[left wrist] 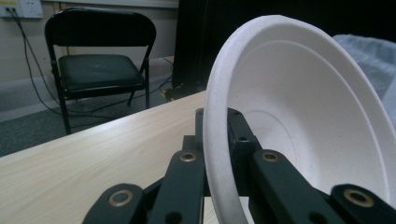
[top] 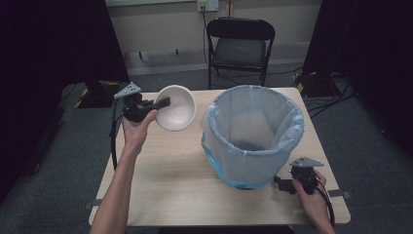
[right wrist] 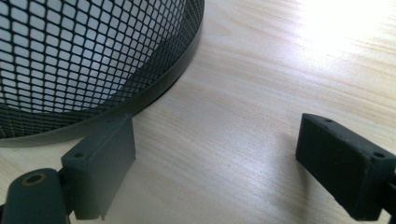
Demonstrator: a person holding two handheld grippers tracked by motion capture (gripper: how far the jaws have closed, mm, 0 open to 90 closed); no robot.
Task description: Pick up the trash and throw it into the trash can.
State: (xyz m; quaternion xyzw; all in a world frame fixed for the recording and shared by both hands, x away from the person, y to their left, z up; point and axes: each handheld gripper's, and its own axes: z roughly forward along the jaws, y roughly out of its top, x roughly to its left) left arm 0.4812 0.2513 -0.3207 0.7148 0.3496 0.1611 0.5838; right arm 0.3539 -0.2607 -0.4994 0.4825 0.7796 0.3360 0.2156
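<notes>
Your left tongs [top: 164,102] pinch the bowl [top: 175,107] by its rim, held above the worktop [top: 170,180] left of the bin [top: 253,136]; that thin edge grip could slip. Right tongs [right wrist: 212,158] gape empty beside the bin's base

Bowl [top: 175,107] matt white paper pulp; bin [top: 253,136] black metal mesh, plastic liner; table [top: 165,180] pale wood-grain.

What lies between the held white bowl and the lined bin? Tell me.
Nothing: in the high view only bare table separates the bowl, clamped in the left gripper, from the bin.
</notes>
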